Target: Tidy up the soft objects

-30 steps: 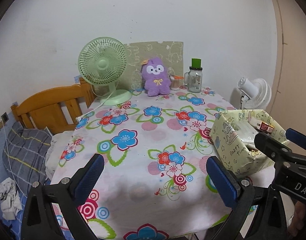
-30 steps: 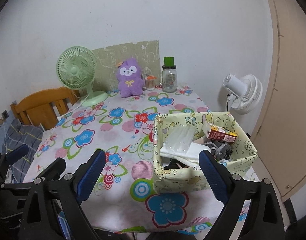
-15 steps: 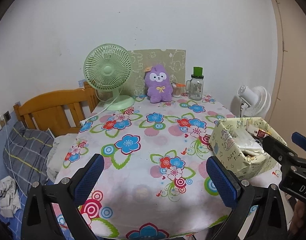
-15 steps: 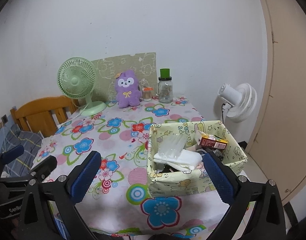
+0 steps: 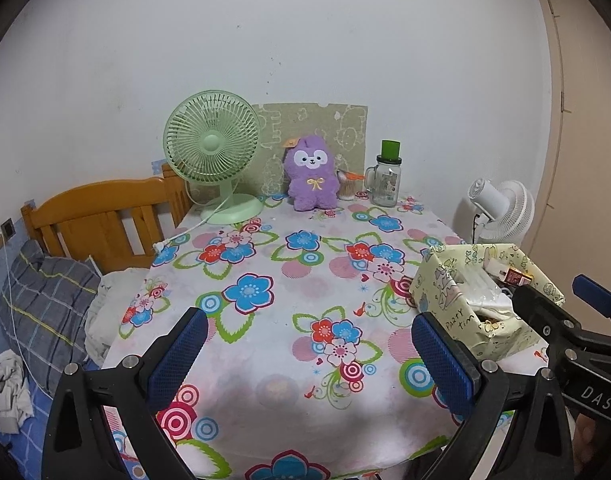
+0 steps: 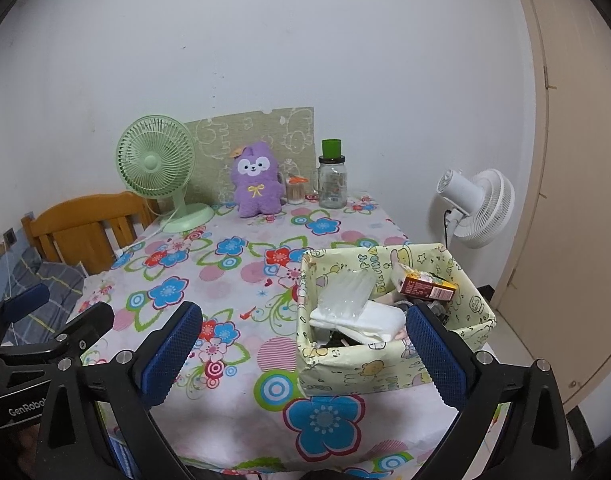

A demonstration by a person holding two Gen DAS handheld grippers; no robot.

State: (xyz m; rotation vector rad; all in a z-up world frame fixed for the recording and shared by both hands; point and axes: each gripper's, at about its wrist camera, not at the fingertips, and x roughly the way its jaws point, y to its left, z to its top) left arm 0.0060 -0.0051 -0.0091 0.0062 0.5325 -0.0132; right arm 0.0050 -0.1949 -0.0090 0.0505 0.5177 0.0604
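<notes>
Right wrist view shows your right hand-held gripper (image 6: pixel 303 354) spread and empty, like the left hand-held gripper (image 5: pixel 309 356). Reach for the purple plush (image 6: pixel 257 180) at the bench's far edge, pinch its body squarely, and avoid the glass jar (image 6: pixel 332 178).

The plush toy (image 5: pixel 311 178) hides the lower middle of the patterned board (image 5: pixel 310 128) at twelve o'clock. A plastic bag (image 6: pixel 347 294) and white pad (image 6: pixel 359 320) cover the dark clutter in the box (image 6: pixel 385 372). The carton's (image 6: pixel 423 286) print is too small to read. The frame's nine o'clock edge cuts the pillow (image 5: pixel 45 312).
</notes>
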